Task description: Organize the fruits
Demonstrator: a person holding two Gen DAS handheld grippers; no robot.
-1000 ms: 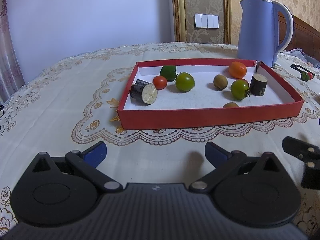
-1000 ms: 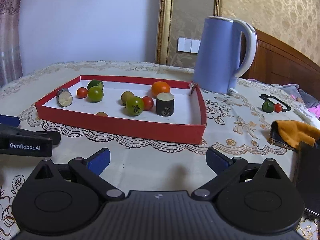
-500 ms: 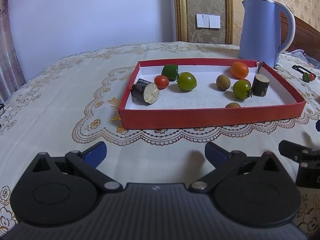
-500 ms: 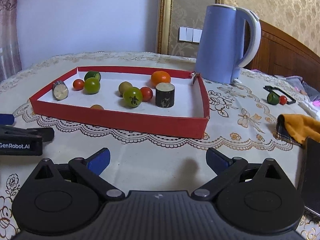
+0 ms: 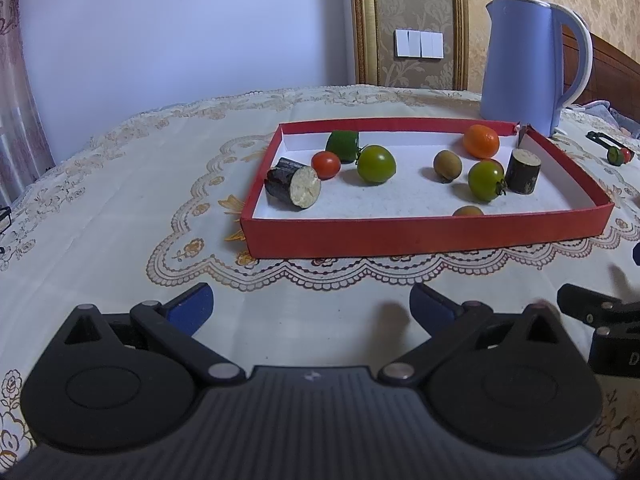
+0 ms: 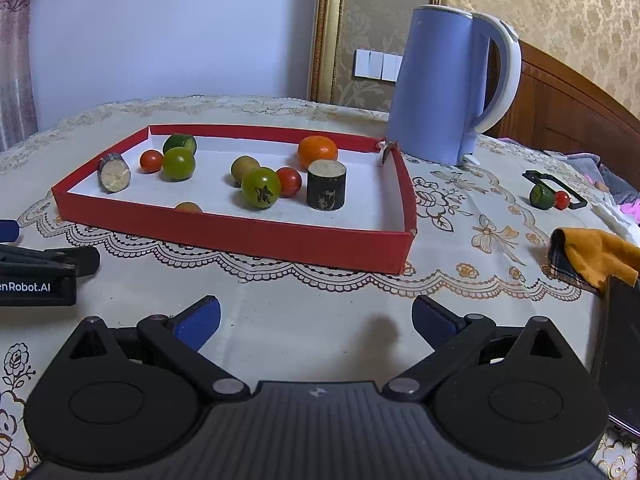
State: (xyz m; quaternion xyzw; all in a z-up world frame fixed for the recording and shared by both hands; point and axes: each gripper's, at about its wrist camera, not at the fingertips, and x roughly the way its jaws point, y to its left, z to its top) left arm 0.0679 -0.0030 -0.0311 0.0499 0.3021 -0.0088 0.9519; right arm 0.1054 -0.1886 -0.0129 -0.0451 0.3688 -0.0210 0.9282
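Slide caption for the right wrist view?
Open right gripper faces a red tray of mixed fruits beside a blue kettle.

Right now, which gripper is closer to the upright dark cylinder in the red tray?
Right. The right gripper sits almost straight in front of the upright dark cylinder, while the left gripper is farther off, toward the tray's other end.

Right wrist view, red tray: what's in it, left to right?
Lying dark cylinder → small red tomato → green tomato → brown fruit → orange → upright dark cylinder.
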